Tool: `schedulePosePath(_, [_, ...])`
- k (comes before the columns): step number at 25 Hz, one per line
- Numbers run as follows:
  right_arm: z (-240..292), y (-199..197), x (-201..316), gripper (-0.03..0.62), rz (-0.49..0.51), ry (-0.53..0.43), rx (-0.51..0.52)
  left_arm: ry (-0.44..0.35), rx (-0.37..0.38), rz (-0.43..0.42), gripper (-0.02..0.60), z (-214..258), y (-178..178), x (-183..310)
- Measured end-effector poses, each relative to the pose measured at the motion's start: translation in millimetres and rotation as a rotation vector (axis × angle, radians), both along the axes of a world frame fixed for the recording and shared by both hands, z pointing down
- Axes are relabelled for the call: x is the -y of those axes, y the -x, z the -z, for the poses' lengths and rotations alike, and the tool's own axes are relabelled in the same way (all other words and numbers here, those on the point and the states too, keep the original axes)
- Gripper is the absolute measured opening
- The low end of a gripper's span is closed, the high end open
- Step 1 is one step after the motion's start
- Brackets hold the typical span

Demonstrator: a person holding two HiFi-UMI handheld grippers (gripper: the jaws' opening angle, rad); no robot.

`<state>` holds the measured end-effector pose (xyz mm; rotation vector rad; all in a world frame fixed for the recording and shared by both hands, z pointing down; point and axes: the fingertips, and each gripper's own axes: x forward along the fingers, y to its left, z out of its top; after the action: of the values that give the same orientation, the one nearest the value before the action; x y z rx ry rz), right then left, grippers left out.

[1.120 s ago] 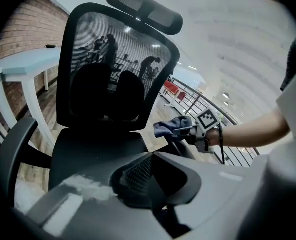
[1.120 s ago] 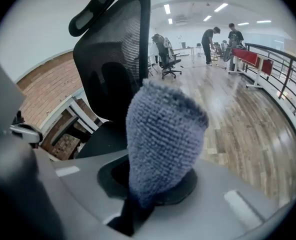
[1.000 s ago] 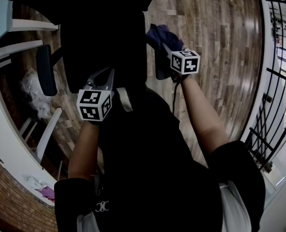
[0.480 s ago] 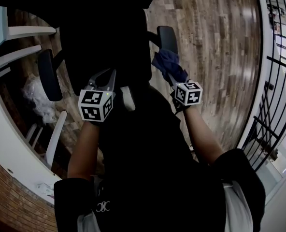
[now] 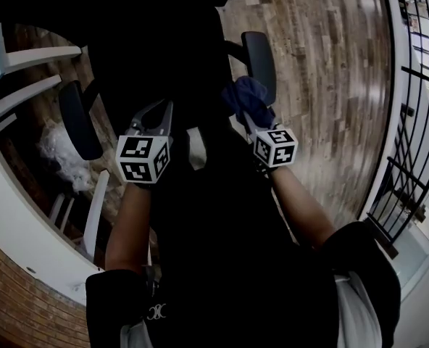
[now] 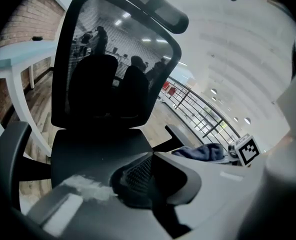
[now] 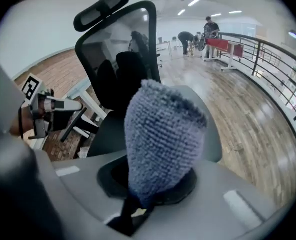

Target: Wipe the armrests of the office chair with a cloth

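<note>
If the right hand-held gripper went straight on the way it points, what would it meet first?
Probably the chair's right armrest: the cloth clamped in the right hand-held gripper would touch its pad first, though depth is unclear.

The blue cloth (image 7: 163,139) looks soft and nubbly, a looped knit pile. The office chair's backrest (image 6: 113,59) is see-through black mesh, its armrest pad (image 5: 259,56) smooth and matt; the floor (image 5: 323,64) beside the chair is wood plank with a dull sheen.
</note>
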<state>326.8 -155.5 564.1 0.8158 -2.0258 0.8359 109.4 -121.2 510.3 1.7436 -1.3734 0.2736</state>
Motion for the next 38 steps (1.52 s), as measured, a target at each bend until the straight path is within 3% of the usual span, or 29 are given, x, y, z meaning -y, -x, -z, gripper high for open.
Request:
schedulePosePath(6, [-7.2,45.4,22.5,0.061,-0.181,-0.098,0.081,0.02,-0.005,-0.054,0.006,-11.3,9.4,-11.7])
schedulePosePath(12, [-33.0,61.0,47.2,0.06,-0.526,-0.156,0.169,0.045,0.029,-0.151,0.006,-20.8,26.2,-19.3])
schedulePosePath(16, [-57.2,64.3,62.6,0.06,-0.738,-0.182,0.222,0.055,0.042,-0.189,0.006,-26.4,31.3,-21.8])
schedulePosePath(25, [-74.9,46.2,95.6,0.06,-1.055,-0.299,0.319,0.135,0.046,-0.25,0.006,-45.3,31.4,-62.2])
schedulePosePath(29, [-80.0,32.7,113.8,0.06,-1.147,-0.342,0.342,0.156,0.042,-0.254,0.006,-55.0,34.4,-68.0])
schedulePosePath(38, [-83.7,28.7,148.4,0.062,-1.193,-0.365,0.369,0.161,0.03,-0.263,0.006,-63.5,33.6,-62.3])
